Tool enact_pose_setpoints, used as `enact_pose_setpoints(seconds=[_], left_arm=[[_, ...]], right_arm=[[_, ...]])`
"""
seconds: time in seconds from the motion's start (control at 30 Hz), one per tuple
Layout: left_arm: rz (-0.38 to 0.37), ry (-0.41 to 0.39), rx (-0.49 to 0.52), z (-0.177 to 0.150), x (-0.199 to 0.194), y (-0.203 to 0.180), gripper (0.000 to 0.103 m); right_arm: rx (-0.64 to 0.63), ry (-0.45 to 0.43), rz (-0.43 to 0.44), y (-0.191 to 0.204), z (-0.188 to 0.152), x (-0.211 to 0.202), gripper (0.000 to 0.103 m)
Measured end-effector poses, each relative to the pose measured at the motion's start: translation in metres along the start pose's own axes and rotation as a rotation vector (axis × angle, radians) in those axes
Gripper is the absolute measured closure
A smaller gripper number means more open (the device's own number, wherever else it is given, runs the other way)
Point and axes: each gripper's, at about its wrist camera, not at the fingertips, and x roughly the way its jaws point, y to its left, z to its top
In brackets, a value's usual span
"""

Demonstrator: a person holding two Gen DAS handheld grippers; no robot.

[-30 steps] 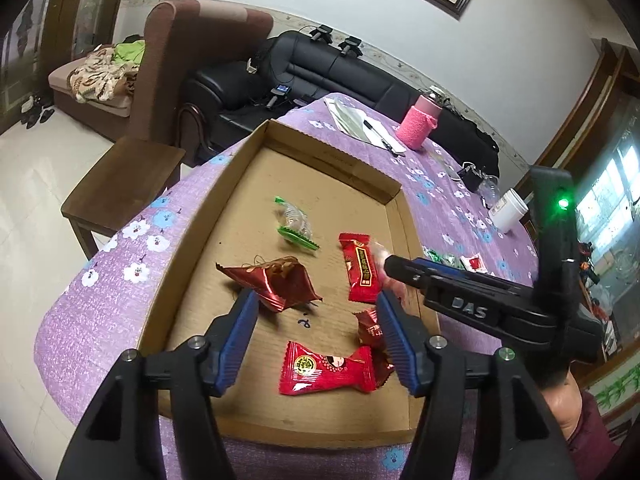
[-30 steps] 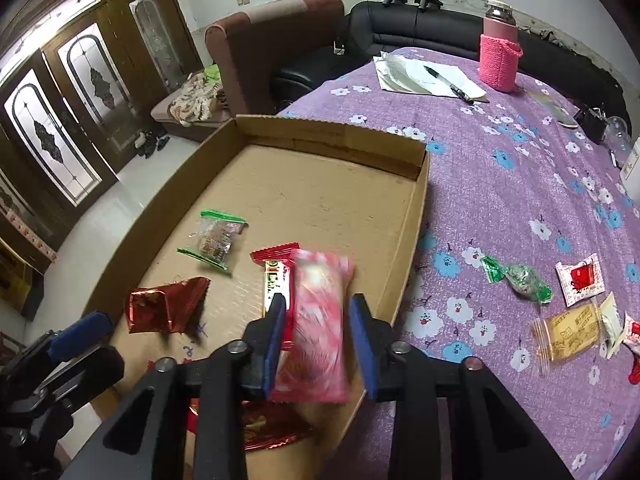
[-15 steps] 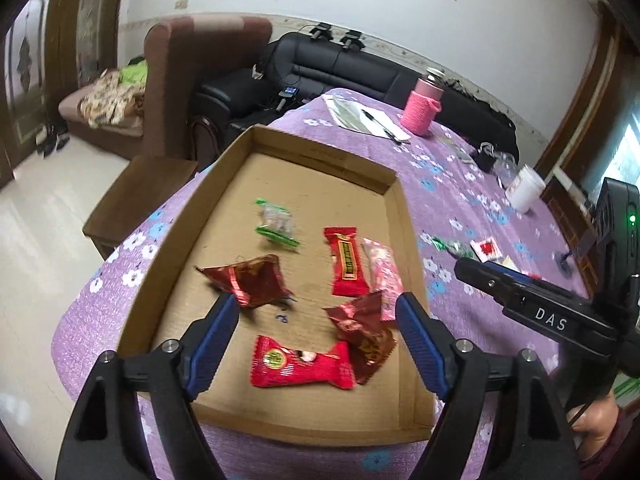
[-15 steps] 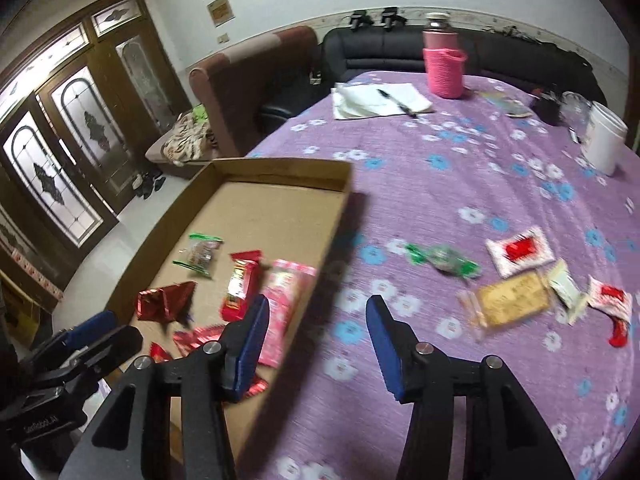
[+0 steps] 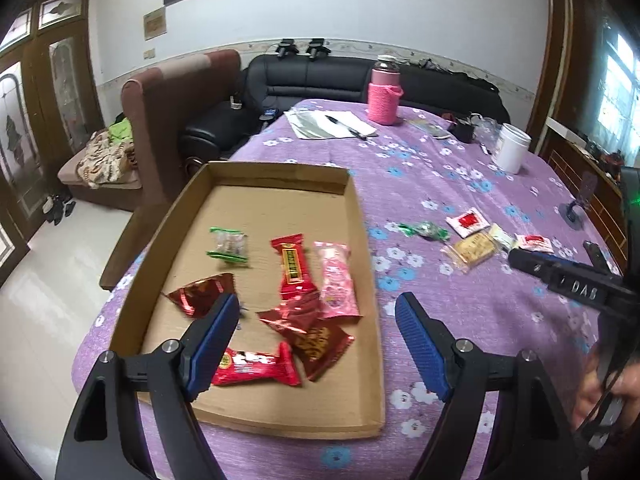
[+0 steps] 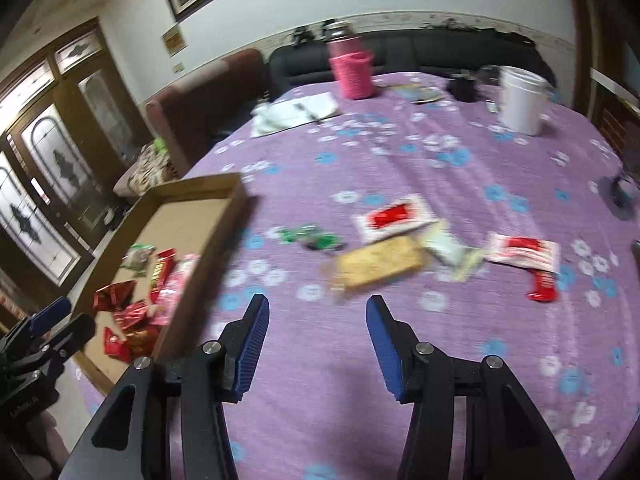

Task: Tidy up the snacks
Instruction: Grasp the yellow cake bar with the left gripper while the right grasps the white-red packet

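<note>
While the yellow biscuit packet [image 6: 378, 263] lies on the purple tablecloth [image 6: 400, 152] straight ahead of my right claw [image 6: 316, 340], it sits just beyond my fingertips, its long side running across my line of reach and tipped a little upward to the right. Around it lie the other loose snacks: a green sweet [image 6: 312, 236] to its left, a white and red sachet [image 6: 394, 216] behind it, a pale wrapper [image 6: 450, 250] touching its right end and a red and white packet [image 6: 524, 252] farther right. My right claw stands part open with nothing between the pads. My left claw [image 5: 316, 344] gapes wide and empty over the near end of the cardboard tray [image 5: 360, 216], where seven wrapped snacks already lie, so I judge my right hand the nearer one for the biscuit packet, and I would need to turn my wrist to pinch across its short side
</note>
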Motion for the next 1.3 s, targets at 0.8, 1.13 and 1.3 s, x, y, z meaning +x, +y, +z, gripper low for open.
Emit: enact_pose_setpoints(seconds=[0.8,1.13,1.3], left_arm=[[-0.323,0.134,0.12,0.019,0.04,-0.105,0.023],[-0.366,0.174,0.322,0.041,0.09,-0.156,0.023],[-0.38,0.255,0.483,0.046,0.136,-0.197,0.035]], right_arm=[[0.209,-0.038,-0.031,-0.171,0.049,0.023,0.049],[0.137,0.107,0.163,-0.162,0.028,0.049,0.048],[-0.048,0.118,0.026,-0.132,0.021,0.05,0.048]])
